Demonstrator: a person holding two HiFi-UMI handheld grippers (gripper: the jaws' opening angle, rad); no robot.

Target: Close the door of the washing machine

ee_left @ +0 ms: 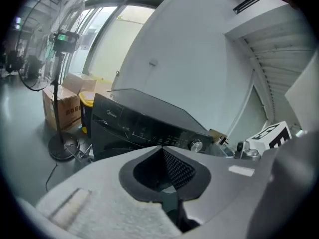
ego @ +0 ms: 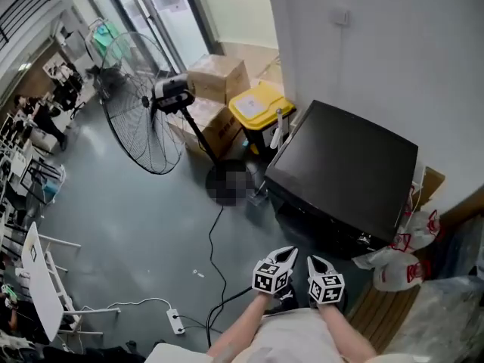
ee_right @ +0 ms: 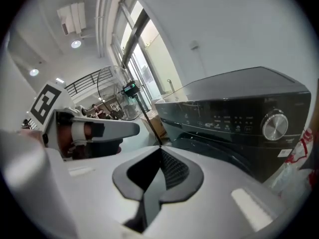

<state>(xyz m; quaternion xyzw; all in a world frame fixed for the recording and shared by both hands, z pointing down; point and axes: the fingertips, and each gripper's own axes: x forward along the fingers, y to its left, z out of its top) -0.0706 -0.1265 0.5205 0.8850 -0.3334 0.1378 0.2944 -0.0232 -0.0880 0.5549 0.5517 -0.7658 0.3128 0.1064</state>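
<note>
The left claw [ego: 290, 252] and right claw [ego: 311, 261] are pinched together, empty, near the black boxy front-loading washing machine [ego: 344, 174] by the wall. If its front door [ee_right: 215, 147] is unlatched, it could swing back open.

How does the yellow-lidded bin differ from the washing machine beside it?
The bin has a bright yellow lid; the washing machine is black. The bin's lid is far smaller than the washing machine's flat top. The washing machine has a front knob; the bin shows none. Both stand by the white wall.
</note>
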